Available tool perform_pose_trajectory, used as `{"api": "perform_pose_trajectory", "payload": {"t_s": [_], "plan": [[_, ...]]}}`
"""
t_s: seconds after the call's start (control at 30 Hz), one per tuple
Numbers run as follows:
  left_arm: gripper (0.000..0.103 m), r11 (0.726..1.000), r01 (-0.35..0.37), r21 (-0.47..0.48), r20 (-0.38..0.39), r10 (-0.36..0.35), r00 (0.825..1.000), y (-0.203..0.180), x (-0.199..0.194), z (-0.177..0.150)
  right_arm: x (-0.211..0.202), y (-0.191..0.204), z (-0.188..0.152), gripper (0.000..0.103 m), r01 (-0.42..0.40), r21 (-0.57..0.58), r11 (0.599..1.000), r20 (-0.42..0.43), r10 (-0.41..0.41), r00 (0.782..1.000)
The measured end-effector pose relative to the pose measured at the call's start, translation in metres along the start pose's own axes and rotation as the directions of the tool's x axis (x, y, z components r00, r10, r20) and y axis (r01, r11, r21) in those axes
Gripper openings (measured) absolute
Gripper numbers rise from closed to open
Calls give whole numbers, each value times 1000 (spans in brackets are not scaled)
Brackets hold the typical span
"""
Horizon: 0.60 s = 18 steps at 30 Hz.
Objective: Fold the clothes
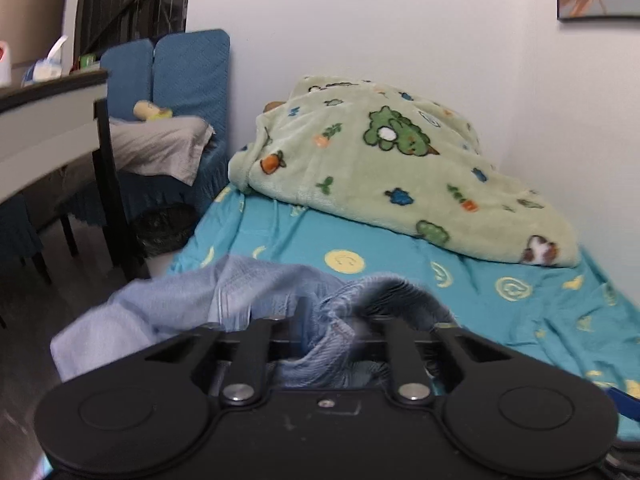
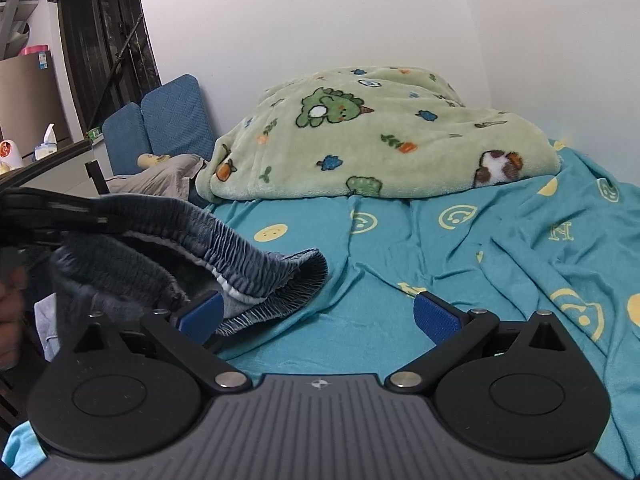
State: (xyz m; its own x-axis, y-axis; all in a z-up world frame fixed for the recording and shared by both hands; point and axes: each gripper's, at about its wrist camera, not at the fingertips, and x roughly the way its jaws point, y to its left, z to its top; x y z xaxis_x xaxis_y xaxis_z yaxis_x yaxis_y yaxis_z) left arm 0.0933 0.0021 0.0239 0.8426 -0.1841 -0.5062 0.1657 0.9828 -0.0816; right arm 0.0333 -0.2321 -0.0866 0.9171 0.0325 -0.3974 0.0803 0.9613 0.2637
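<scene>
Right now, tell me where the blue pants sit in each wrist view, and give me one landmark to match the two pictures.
Left wrist view: the blue pants bunch at bottom centre, directly over the left gripper, whose fingers are buried in the fabric.
Right wrist view: they hang at left, their elastic waistband reaching toward centre, by the open right gripper's left finger.
Shared landmark: the green cartoon blanket heaped on the bed against the wall.

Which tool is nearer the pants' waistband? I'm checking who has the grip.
Left. The left tool is shut on the pants, bunched between its fingers. The right tool is open, its left pad just beside the waistband.
</scene>
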Motion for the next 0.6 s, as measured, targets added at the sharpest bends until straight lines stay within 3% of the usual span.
{"api": "perform_pose_trajectory", "payload": {"t_s": [0.2, 0.4, 0.47, 0.6], "plan": [[14, 994, 29, -110, 16, -27, 999, 24, -53, -26, 1, 0, -4, 103, 28, -23, 999, -9, -29, 1000], [15, 948, 17, -317, 11, -14, 1000, 69, -63, -35, 18, 1, -10, 102, -11, -56, 998, -31, 9, 999], [15, 937, 9, -350, 4, -8, 1000, 75, -59, -37, 32, 5, -13, 99, -29, -85, 996, -38, 26, 999], [16, 943, -23, -332, 16, 30, 999, 71, -58, -43, 60, 10, -18, 92, -56, -137, 989, -53, 49, 997]]}}
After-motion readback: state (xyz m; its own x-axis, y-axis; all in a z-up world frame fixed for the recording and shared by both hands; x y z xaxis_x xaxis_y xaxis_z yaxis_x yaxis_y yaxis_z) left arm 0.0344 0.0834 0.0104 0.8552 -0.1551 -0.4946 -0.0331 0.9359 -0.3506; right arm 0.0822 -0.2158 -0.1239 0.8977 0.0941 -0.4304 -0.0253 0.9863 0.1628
